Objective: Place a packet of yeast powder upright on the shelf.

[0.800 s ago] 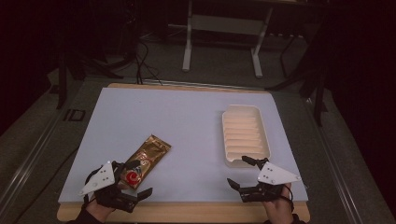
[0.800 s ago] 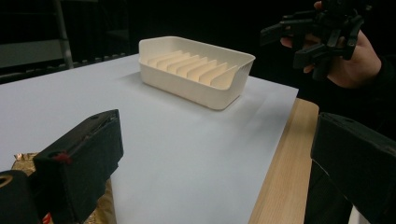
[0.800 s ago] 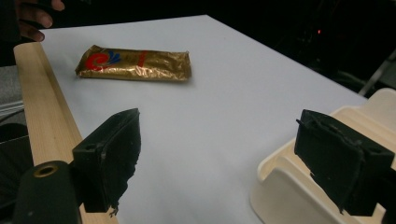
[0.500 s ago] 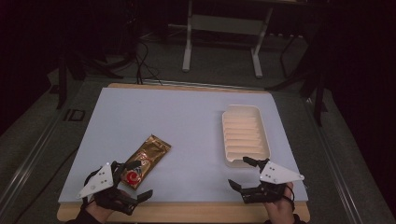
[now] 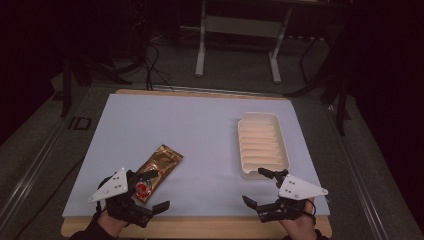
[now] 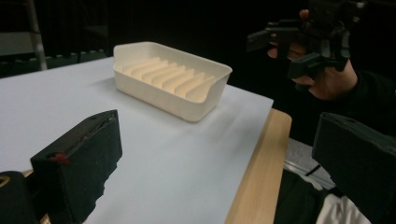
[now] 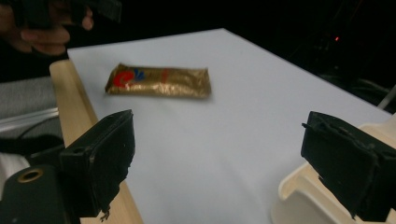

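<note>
Approach stage. Left gripper (image 5: 150, 190) wide open beside gold packet (image 5: 159, 166), lying flat near table's (image 5: 200, 125) front left; right gripper (image 5: 260, 187) open, empty, by ribbed tray (image 5: 262, 145). Next, likely: straddle packet, close, lift.

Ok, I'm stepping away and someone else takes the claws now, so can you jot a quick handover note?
Left claw: open, holding nothing, at the table's near-left edge, right at the near end of the gold snack packet.
Right claw: open, holding nothing, just off the near end of the cream ribbed tray.
Packet lies flat on the white mat, left of the tray and apart from it. Tray has nothing in it.
Done: nothing gripped or moved into the tray.
Left: probably grasp the packet and put it in the tray.
</note>
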Demonstrator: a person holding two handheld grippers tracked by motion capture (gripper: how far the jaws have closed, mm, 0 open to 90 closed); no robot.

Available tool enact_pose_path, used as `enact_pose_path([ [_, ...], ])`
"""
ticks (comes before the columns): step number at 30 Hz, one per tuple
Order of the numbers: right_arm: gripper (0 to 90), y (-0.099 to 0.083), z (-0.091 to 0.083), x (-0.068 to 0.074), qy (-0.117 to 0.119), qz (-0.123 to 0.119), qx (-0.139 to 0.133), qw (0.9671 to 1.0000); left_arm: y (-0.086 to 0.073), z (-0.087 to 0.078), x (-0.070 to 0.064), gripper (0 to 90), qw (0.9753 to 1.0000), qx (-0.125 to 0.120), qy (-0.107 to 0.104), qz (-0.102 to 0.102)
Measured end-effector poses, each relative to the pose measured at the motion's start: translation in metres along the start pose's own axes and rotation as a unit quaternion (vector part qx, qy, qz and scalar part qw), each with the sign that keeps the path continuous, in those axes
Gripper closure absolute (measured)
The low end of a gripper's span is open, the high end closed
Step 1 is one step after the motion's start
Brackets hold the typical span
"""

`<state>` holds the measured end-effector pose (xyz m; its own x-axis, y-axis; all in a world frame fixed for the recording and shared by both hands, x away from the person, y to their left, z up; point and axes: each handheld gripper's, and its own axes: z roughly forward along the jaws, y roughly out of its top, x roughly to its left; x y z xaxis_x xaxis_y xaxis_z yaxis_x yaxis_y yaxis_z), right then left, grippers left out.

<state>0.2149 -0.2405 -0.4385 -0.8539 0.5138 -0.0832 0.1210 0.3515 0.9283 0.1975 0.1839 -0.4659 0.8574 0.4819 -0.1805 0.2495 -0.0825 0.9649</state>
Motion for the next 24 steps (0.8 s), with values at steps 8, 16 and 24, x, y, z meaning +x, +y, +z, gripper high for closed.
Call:
enact_pose_path([
  [8,9.8,0.002,0.002,0.001,0.001,0.007,-0.002,1.0,0.017,-0.002,0.011,2.2,0.9994,0.019,0.026,0.014],
  [16,10.0,0.003,0.001,-0.001,-0.004,0.01,-0.007,0.9999,0.029,0.005,0.032,2.3,0.9984,0.044,0.032,0.016],
  [24,10.1,0.002,0.001,-0.002,-0.01,0.007,-0.008,0.9999,0.035,0.014,0.054,2.4,0.9972,0.051,0.051,0.017],
])
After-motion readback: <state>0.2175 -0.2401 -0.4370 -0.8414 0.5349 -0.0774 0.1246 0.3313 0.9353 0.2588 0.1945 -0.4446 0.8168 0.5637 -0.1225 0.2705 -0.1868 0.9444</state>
